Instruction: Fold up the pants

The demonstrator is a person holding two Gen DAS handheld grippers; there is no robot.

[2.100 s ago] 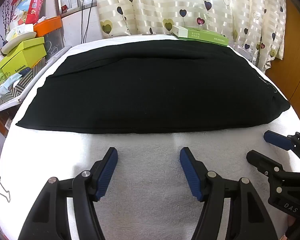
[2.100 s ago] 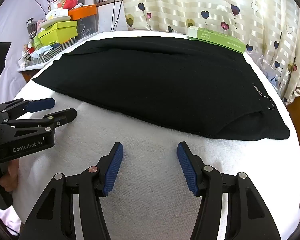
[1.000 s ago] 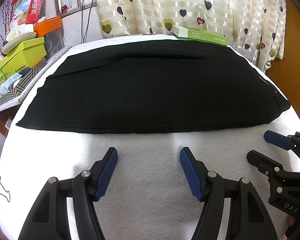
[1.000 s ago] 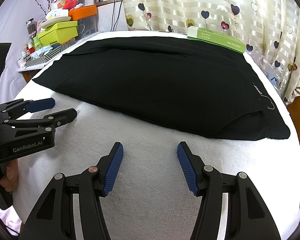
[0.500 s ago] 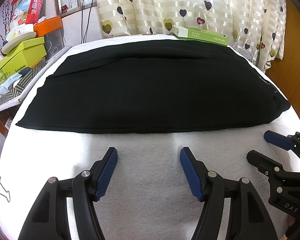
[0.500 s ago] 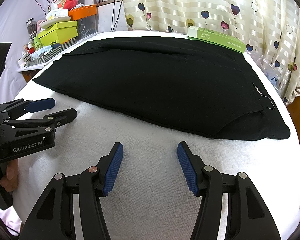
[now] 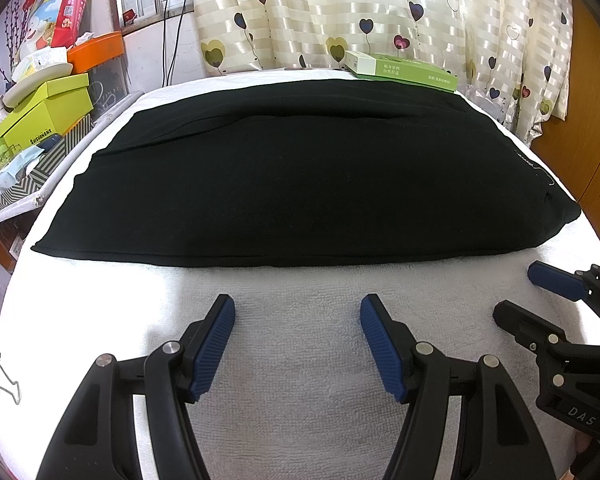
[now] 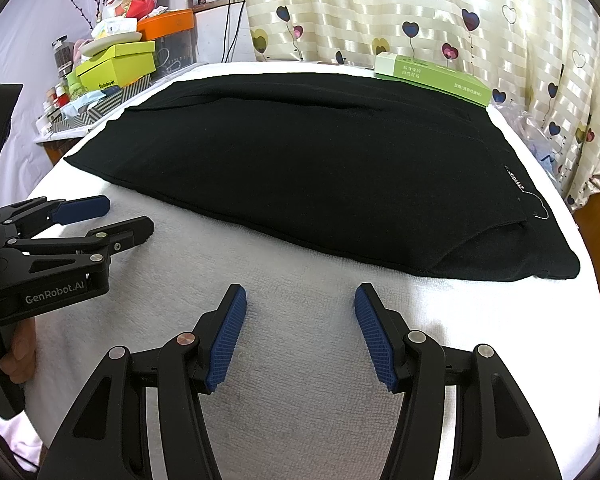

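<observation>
Black pants [image 7: 300,168] lie flat, folded lengthwise, across a white towel-covered table [image 7: 300,380]; the waistband end with a small label [image 8: 514,179] is at the right. My left gripper [image 7: 296,310] hovers open over the bare towel just in front of the pants' near edge. My right gripper [image 8: 300,300] is also open, over the towel short of the near edge toward the waistband end. Each gripper shows in the other's view: the right gripper [image 7: 528,296] at the right edge, the left gripper [image 8: 116,216] at the left with a hand below it. Neither touches the pants.
A flat green box [image 7: 404,70] rests at the table's far edge by heart-patterned curtains [image 7: 380,12]. Stacked lime and orange boxes [image 7: 48,108] crowd a shelf at the left. A binder clip [image 7: 4,380] holds the towel at the left edge. A wooden door [image 7: 588,92] stands at the right.
</observation>
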